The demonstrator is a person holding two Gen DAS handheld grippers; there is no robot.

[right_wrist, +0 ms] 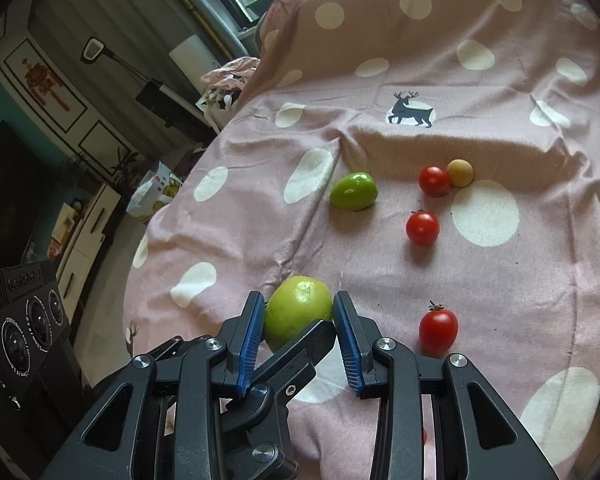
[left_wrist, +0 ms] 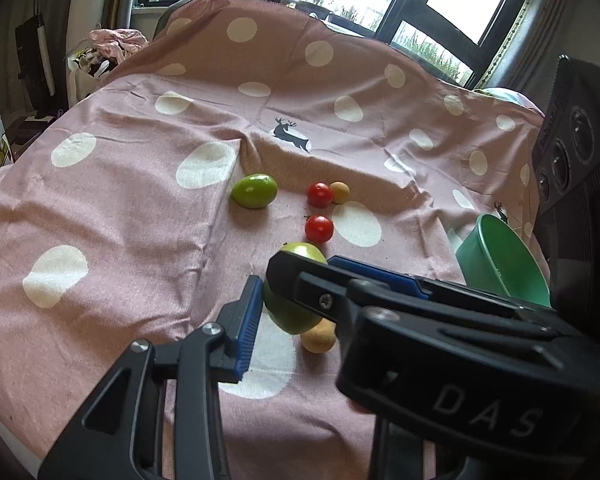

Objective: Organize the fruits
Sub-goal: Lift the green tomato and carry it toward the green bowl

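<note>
Round table under a pink cloth (left_wrist: 120, 200) with white dots and a deer print. Left gripper (left_wrist: 300, 296): jaws drawn in narrow, blue pad of one finger (left_wrist: 249, 316) pressed to the left side of the held green fruit (left_wrist: 290, 314), low and centre in the left view. Its other finger is hidden there behind the right gripper (left_wrist: 304, 264), which crosses in from the lower right. In the right view that other finger (right_wrist: 316, 338) shows as a black bar lying against the fruit's lower front. Right gripper (right_wrist: 300, 304): jaws also narrow, both blue pads tight on either side of the same fruit (right_wrist: 298, 310), low and centre of the frame. So both grippers clamp one fruit, crossed over each other. Cannot tell whether the fruit is clear of the cloth. Loose on the cloth: second green fruit (right_wrist: 354, 191) at mid-frame, two tomatoes (right_wrist: 434, 180) (right_wrist: 422, 227) to its right, a small yellow fruit (right_wrist: 460, 173) touching the upper tomato, a third tomato (right_wrist: 438, 328) just right of the right gripper's fingers. Another yellow fruit (left_wrist: 318, 338) sits just below the held one in the left view. Green bowl (left_wrist: 500, 264) at the right edge of the left view, near the table's rim. Black camera box (right_wrist: 28, 320) at lower left of the right view.
</note>
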